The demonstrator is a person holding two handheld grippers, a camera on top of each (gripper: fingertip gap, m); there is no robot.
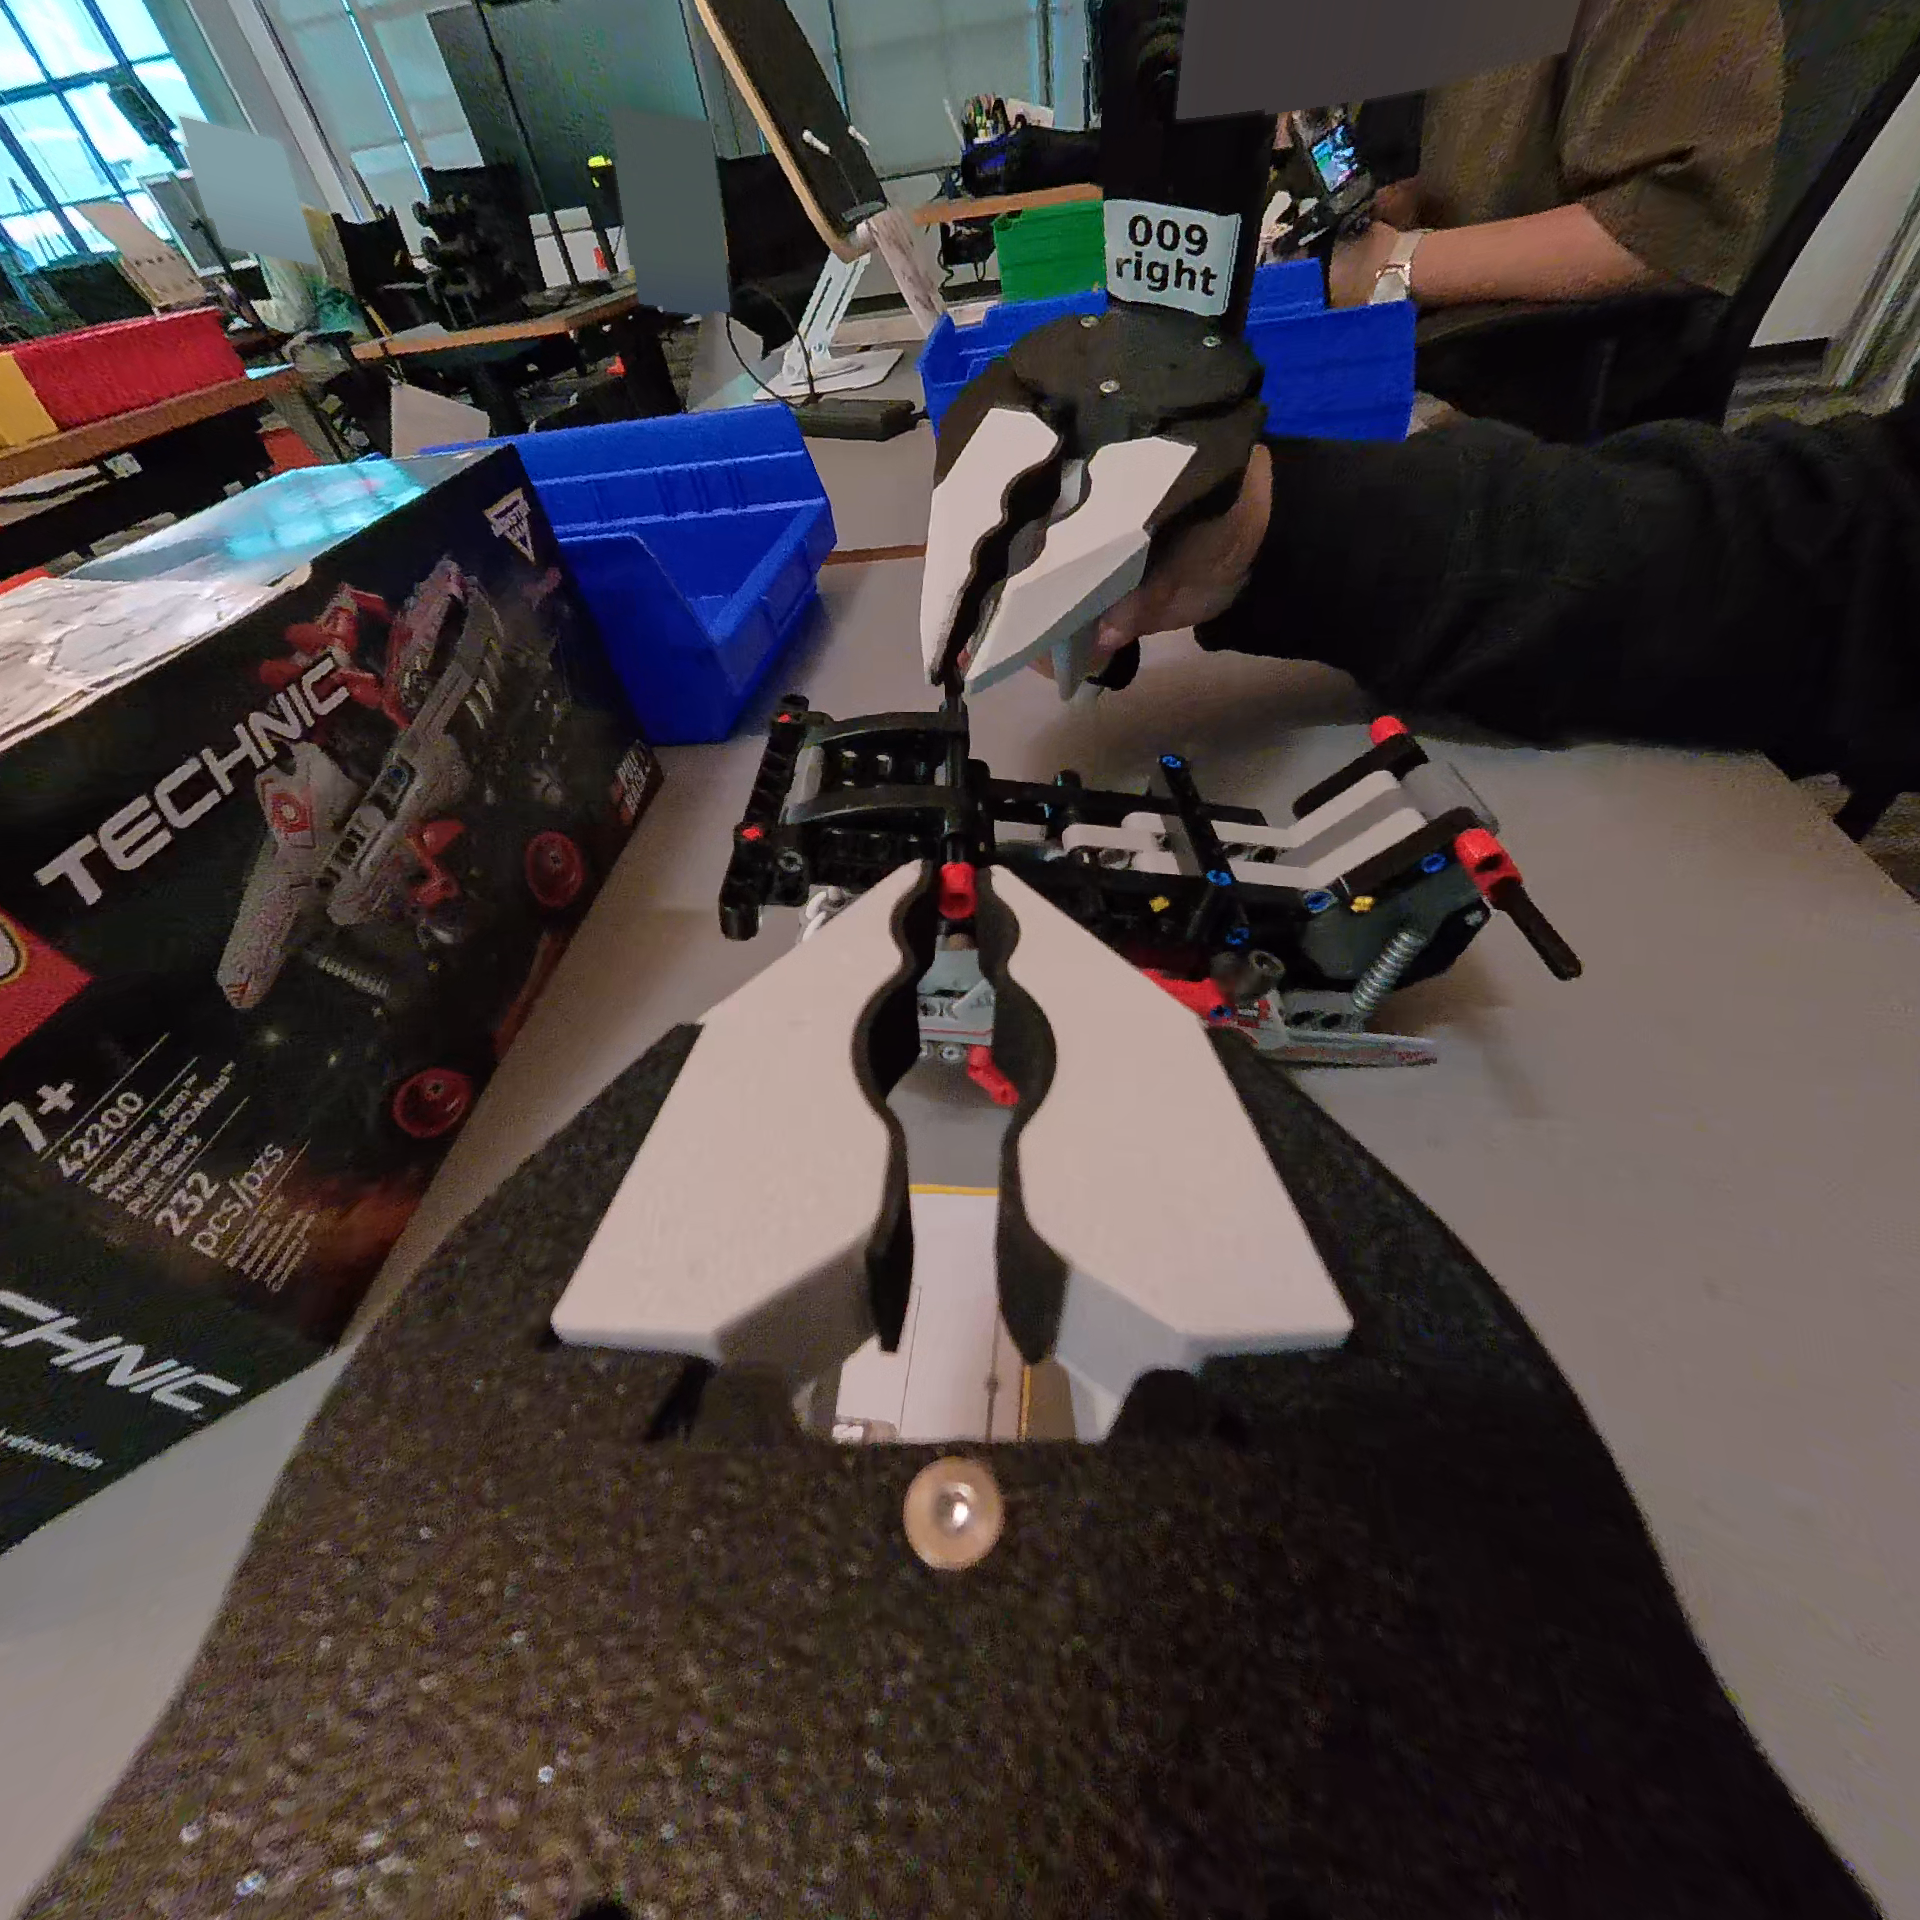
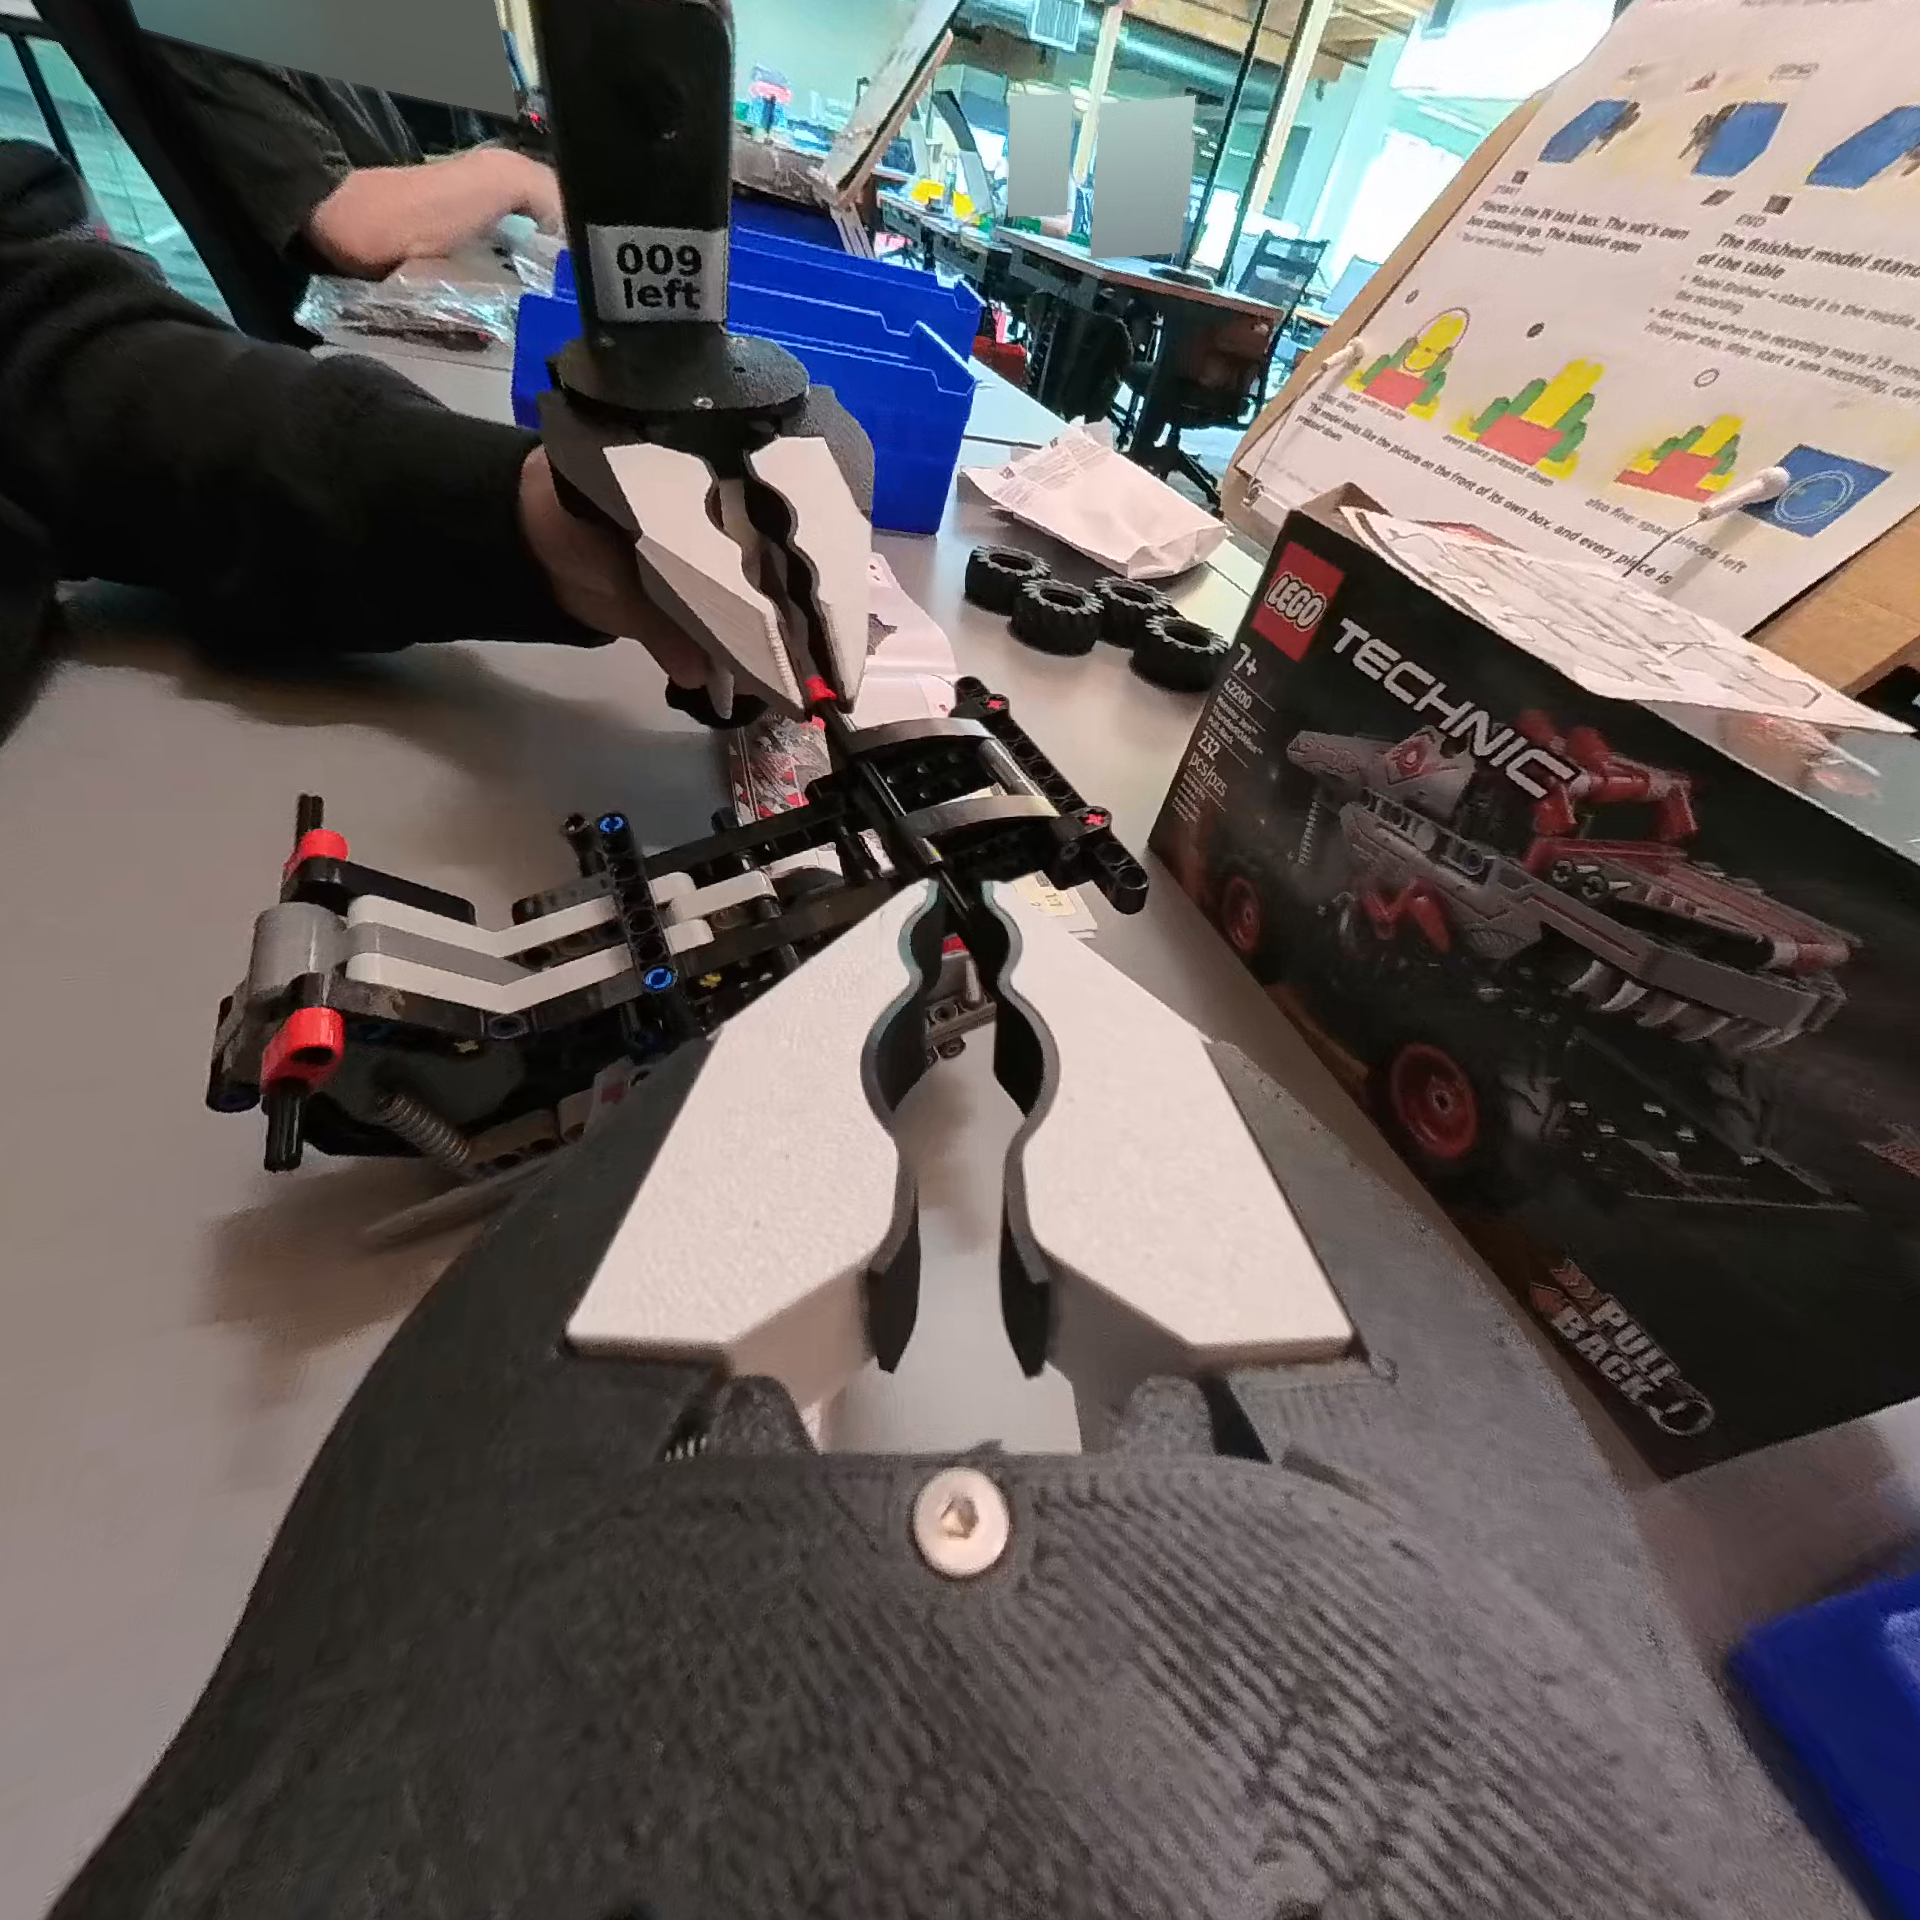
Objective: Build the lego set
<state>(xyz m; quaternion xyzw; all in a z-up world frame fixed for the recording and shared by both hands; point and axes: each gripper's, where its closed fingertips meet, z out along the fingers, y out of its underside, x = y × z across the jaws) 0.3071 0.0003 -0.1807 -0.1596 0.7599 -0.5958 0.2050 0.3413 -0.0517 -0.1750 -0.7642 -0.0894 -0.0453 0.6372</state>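
Observation:
A half-built black, white and grey Technic chassis (image 1: 1351,920) lies on the grey table; it also shows in the right wrist view (image 2: 436,935). A long black axle (image 1: 953,790) runs through its black front frame (image 2: 935,774). My left gripper (image 1: 956,881) is shut on the axle's end with the red bush (image 1: 954,891). My right gripper (image 2: 958,899) is shut on the axle's other end. The two grippers face each other across the frame. The right gripper shows in the left wrist view (image 1: 948,677), and the left gripper in the right wrist view (image 2: 821,688).
The set's box (image 1: 260,883) (image 2: 1507,883) stands beside the chassis. Blue bins (image 1: 686,561) (image 2: 831,343) stand behind. Several black tyres (image 2: 1091,613) and a white paper bag (image 2: 1101,499) lie near an instruction board (image 2: 1610,312). A person (image 1: 1558,208) sits across the table. The grippers' ends are close to 7 cm from one another.

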